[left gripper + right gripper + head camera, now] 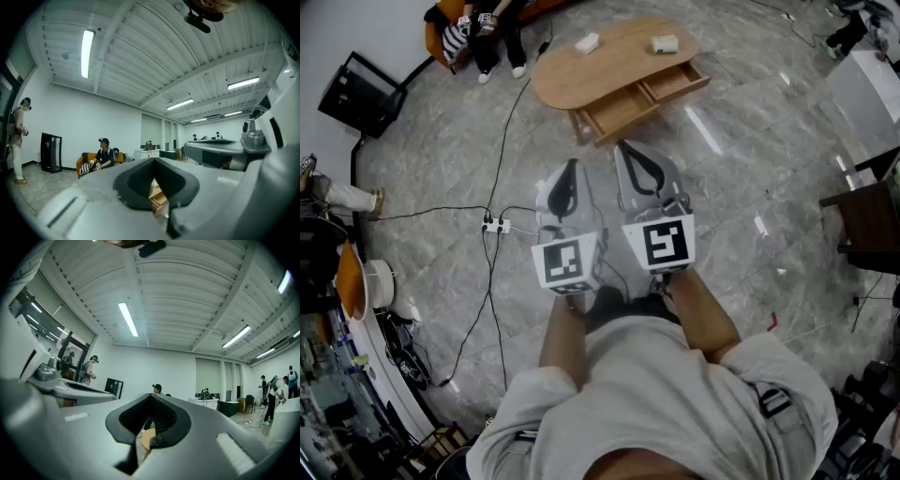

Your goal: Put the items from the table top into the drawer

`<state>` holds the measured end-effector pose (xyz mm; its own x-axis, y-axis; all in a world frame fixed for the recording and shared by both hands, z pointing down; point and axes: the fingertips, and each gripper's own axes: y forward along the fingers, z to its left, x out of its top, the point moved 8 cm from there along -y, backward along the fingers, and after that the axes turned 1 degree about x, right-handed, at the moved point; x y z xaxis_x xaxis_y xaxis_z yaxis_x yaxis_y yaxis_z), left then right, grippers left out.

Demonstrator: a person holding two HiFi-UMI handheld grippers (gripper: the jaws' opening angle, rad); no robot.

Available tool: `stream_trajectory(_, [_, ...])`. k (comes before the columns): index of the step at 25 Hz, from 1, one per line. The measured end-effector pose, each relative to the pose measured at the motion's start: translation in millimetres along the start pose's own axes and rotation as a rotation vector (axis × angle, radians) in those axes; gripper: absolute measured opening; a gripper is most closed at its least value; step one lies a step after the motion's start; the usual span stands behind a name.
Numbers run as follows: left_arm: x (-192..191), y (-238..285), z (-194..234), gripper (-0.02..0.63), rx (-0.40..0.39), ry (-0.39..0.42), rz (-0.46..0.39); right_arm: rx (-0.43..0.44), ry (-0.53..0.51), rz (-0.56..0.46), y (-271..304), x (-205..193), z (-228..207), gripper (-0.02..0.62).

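Fingers [138,180] on the left gripper [570,173] are clenched together on nothing, and it's the same deal with the right gripper [630,155]: pinched closed, empty. Both are held side by side near the person's chest. Far ahead, well apart from them, the light wooden oval table [609,75] has its drawer [630,105] pulled open. One small whitish item [587,43] sits on the table top's left part, with a second whitish item [665,43] further right.

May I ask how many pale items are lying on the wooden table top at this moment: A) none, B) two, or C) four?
B: in the head view a left item and a right item lie apart on the table top.
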<state>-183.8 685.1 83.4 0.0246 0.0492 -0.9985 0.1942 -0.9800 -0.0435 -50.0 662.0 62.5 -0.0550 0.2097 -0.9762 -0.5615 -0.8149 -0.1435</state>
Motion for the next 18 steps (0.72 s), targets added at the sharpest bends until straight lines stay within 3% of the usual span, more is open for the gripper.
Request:
stream_trajectory(9, [-2, 8, 44, 0.020, -0.102, -0.041, 0.001, -0.090, -0.010, 0.071, 19, 3, 28, 0.006])
stream_trajectory(13, [-8, 25, 40, 0.020, -0.157, -0.085, 0.010, -0.182, -0.015, 0.075, 19, 1, 16, 0.006])
stream_trajectory(18, [-17, 58, 26, 0.020, -0.214, -0.120, 0.046, -0.236, -0.019, 0.113, 31, -9, -11, 0.006])
